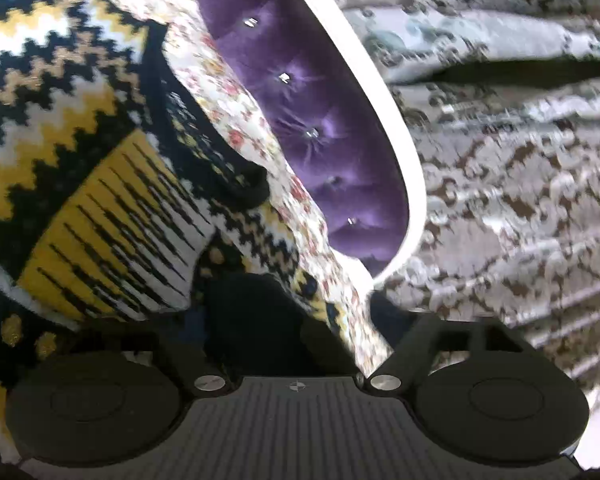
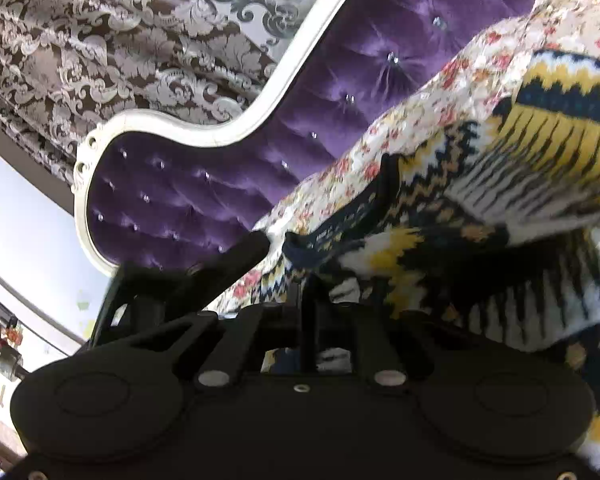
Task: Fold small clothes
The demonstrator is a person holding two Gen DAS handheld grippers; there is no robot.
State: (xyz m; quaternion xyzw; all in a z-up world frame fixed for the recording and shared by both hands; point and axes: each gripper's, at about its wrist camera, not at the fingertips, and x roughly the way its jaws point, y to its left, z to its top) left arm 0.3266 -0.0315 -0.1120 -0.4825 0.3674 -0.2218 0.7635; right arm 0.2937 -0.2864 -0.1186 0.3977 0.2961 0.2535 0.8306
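Filling the left half of the left wrist view, the knitted sweater (image 1: 80, 184) in navy, yellow and white zigzags lies bunched on a floral sheet (image 1: 260, 120), its dark ribbed edge curling toward the middle of the frame. A fold of the knit drapes down over the front of the left gripper (image 1: 292, 312) at lower centre. Only one black finger link shows, at lower right. The tips are lost in the dark under the cloth, so I cannot tell whether its jaws are apart or pressing on anything. Behind the sheet a purple tufted headboard (image 1: 320, 120) with a white frame runs diagonally from top centre to lower centre, and a brown and silver patterned curtain (image 1: 500, 200), blurred, fills the right side. In the right wrist view the sweater occupies the right half, heaped and partly lifted, with its navy hem reaching the centre of the frame. The right gripper (image 2: 284, 256) has its jaws drawn together on that hem. One black finger (image 2: 244, 252) slants up from lower left and meets the cloth's edge, while the other is hidden beneath the knit. The headboard curves across the upper middle, the curtain hangs at upper left, and a pale wall shows along the left edge.
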